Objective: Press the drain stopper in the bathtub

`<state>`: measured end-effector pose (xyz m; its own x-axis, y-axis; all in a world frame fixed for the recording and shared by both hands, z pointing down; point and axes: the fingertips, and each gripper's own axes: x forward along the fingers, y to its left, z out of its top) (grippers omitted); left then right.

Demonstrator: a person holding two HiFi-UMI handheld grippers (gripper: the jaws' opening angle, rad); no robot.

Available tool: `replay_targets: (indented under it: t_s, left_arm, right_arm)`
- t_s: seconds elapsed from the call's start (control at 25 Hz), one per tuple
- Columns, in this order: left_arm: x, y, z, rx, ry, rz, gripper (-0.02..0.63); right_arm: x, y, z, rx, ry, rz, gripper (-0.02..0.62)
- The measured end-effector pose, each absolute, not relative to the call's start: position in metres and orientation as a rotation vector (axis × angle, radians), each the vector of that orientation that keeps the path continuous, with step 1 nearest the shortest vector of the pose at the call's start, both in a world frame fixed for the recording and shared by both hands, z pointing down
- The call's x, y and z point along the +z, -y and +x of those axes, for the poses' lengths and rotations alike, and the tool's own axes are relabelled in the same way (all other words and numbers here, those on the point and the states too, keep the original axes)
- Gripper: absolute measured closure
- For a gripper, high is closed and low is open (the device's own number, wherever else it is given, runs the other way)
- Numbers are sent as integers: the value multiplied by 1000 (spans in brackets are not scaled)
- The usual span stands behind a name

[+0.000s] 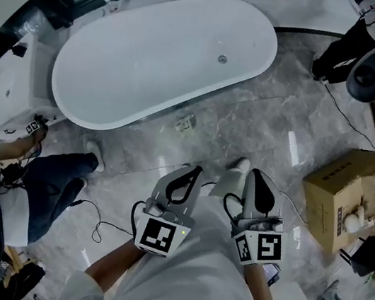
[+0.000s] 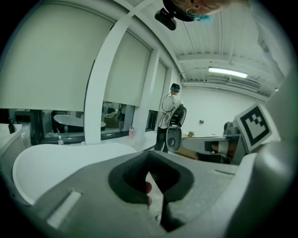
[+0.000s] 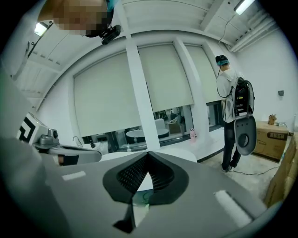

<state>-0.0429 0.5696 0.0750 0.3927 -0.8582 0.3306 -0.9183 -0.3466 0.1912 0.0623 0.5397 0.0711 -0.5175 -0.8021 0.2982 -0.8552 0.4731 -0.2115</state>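
Observation:
In the head view the white oval bathtub (image 1: 113, 82) stands on the grey marble floor, with its small round drain stopper (image 1: 222, 59) on the tub floor near the right end. Both grippers are held close to the person's body, well short of the tub. The left gripper (image 1: 193, 170) and the right gripper (image 1: 255, 173) point toward the tub, each with its jaws together and nothing between them. In the left gripper view the left gripper (image 2: 149, 158) looks over the tub rim (image 2: 42, 160). The right gripper (image 3: 148, 160) is likewise closed in its own view.
A person (image 1: 38, 184) crouches at the tub's left end. Another person (image 3: 233, 107) with a backpack stands to the right. Cardboard boxes (image 1: 348, 196) and black equipment (image 1: 374, 71) fill the right side. A small object (image 1: 185, 122) and a cable (image 1: 98, 227) lie on the floor.

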Motion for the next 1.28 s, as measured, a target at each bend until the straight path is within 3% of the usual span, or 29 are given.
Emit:
replay_targets:
  t_s: [0.36, 0.96, 1.28]
  left_arm:
    - [77, -526, -51, 221, 1443, 2349, 601]
    - [90, -272, 18, 394, 1539, 2248, 601]
    - [119, -207, 53, 390, 1523, 2139, 601]
  right_arm:
    - [73, -509, 72, 510, 2469, 1596, 598]
    - [89, -255, 142, 569, 2557, 1400, 597]
    - [109, -189, 165, 615, 2552, 1309, 592]
